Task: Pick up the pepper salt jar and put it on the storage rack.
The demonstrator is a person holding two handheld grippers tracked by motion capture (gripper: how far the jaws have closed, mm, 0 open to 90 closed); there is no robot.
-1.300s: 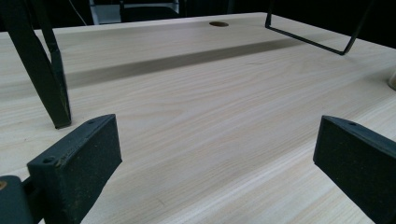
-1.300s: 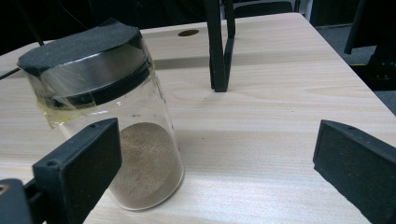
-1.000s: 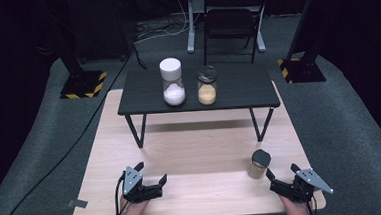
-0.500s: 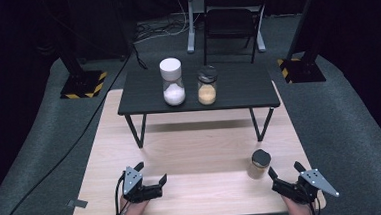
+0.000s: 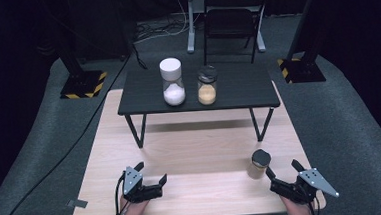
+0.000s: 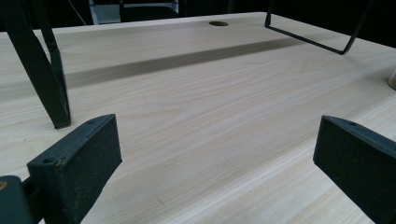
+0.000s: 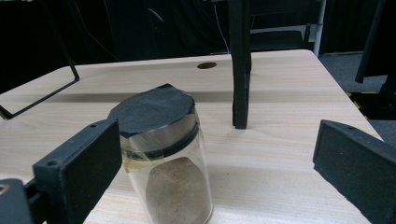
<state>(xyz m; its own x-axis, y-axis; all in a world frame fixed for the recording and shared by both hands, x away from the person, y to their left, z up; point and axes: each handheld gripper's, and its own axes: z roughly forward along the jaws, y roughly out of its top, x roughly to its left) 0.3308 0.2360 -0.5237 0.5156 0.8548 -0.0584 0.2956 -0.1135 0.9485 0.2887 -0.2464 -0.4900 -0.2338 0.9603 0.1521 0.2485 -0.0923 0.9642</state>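
Our right gripper, jaws spread, sits at lower right; the upright jar stands just up-left of it, nearer than our left gripper, also spread.

Grey carpet, black chair, dark room

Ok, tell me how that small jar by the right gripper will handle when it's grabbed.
The jar looks like clear glass with smooth, round walls, so it may slip in the jaws and could break if dropped. It stands taller than it is wide, so a sideways nudge might tip it, and then it would roll. Only partly filled with brown powder, it is probably light.
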